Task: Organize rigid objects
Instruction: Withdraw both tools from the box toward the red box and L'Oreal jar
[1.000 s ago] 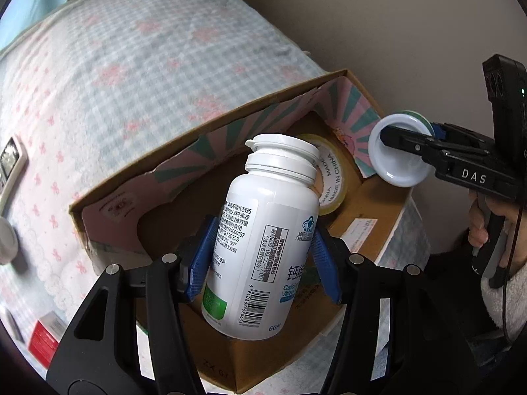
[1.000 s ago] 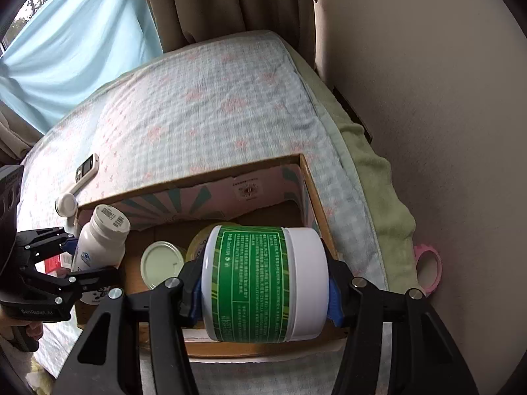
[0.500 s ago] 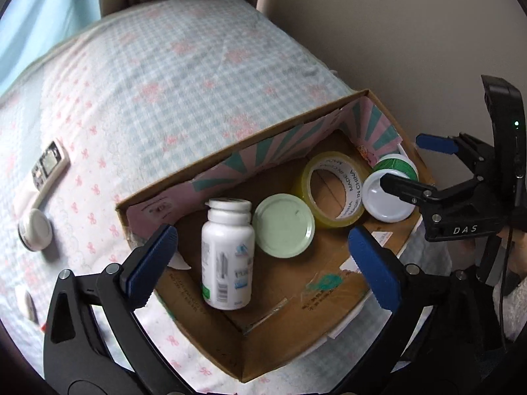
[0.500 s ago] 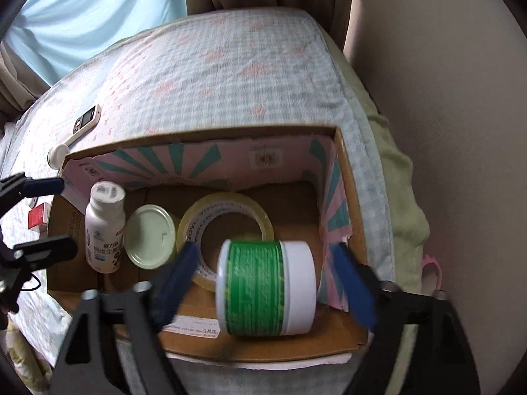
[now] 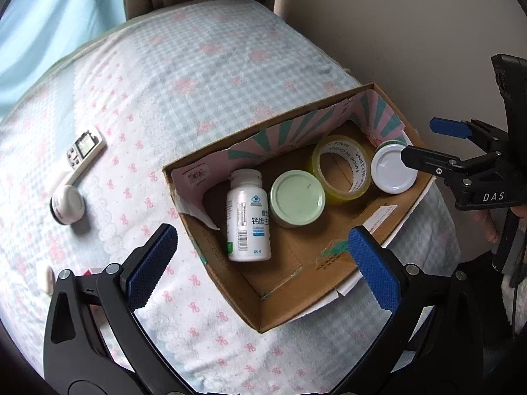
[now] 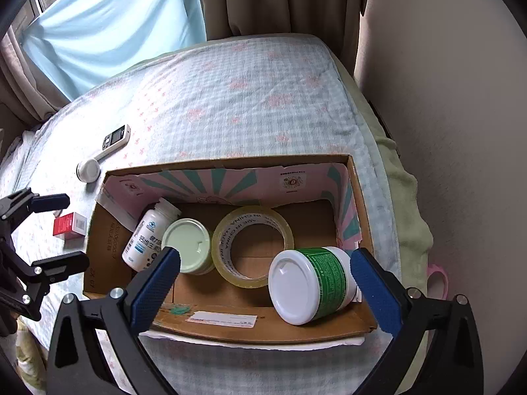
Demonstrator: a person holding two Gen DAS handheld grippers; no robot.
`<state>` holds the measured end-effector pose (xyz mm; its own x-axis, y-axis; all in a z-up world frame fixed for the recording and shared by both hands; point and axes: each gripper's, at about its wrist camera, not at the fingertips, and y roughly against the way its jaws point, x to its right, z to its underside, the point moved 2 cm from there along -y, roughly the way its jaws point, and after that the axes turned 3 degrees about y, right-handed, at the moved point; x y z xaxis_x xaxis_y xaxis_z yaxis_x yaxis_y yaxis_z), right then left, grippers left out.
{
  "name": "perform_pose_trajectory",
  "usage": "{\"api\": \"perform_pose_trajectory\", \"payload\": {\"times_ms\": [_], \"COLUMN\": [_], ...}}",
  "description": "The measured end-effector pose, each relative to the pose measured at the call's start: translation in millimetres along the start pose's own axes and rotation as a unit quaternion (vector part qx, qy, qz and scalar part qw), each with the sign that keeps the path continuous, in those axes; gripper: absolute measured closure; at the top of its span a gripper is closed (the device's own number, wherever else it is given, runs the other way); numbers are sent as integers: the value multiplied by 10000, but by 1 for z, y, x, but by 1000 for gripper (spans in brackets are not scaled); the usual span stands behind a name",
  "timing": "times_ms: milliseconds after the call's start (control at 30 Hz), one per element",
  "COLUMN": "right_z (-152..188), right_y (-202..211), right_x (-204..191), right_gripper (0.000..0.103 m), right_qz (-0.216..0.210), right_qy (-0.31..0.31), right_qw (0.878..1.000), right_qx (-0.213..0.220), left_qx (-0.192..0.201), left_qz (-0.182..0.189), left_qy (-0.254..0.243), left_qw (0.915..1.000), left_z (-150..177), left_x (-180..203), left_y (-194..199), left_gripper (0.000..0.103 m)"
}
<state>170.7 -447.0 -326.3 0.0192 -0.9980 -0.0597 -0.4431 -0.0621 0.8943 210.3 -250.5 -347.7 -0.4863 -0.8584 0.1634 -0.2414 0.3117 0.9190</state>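
Observation:
A cardboard box (image 5: 227,273) (image 6: 263,329) sits on the checked bedspread. Inside it, a white pill bottle (image 5: 247,220) (image 6: 148,233) leans at the left end. Beside it are a jar with a pale green lid (image 5: 296,197) (image 6: 186,243) and a yellow tape roll (image 5: 341,169) (image 6: 252,247). A green-labelled jar with a white lid (image 5: 393,171) (image 6: 313,283) lies on its side at the right end. My left gripper (image 5: 263,260) (image 6: 59,232) hangs open above the box's left part, holding nothing. My right gripper (image 6: 266,286) (image 5: 428,143) is open over the right end, also holding nothing.
On the bedspread left of the box lie a white handheld device with a small screen (image 5: 85,146) (image 6: 115,138) and a small red carton (image 6: 70,225). A pink ring (image 6: 438,279) lies low by the wall on the right. Curtains hang behind the bed.
Both grippers opened wide and drew back upward. The pill bottle left my left gripper and the green-labelled jar left my right gripper; both now rest inside the box.

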Motion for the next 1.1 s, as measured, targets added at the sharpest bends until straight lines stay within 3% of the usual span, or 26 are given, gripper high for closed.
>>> {"api": "perform_pose_trajectory", "payload": {"times_ms": [233, 533, 833, 1100], "right_z": [-9, -25, -37, -52], "right_y": [27, 75, 123, 140], "right_x": [-23, -60, -128, -200], "right_gripper": [0, 0, 0, 0], "right_qz": [175, 93, 18, -129], "right_qy": [325, 421, 532, 641], "right_qw": [9993, 9985, 9968, 9955], "right_qx": [110, 329, 594, 682], "left_qx": [118, 368, 574, 733], "left_qz": [-248, -699, -863, -1017], "left_qy": [241, 413, 627, 309], "left_qw": [9993, 9960, 9926, 9916], "left_z": [16, 47, 88, 112], "left_x": [-15, -39, -81, -128], "left_y": [41, 115, 186, 226], "left_gripper": [0, 0, 0, 0]}}
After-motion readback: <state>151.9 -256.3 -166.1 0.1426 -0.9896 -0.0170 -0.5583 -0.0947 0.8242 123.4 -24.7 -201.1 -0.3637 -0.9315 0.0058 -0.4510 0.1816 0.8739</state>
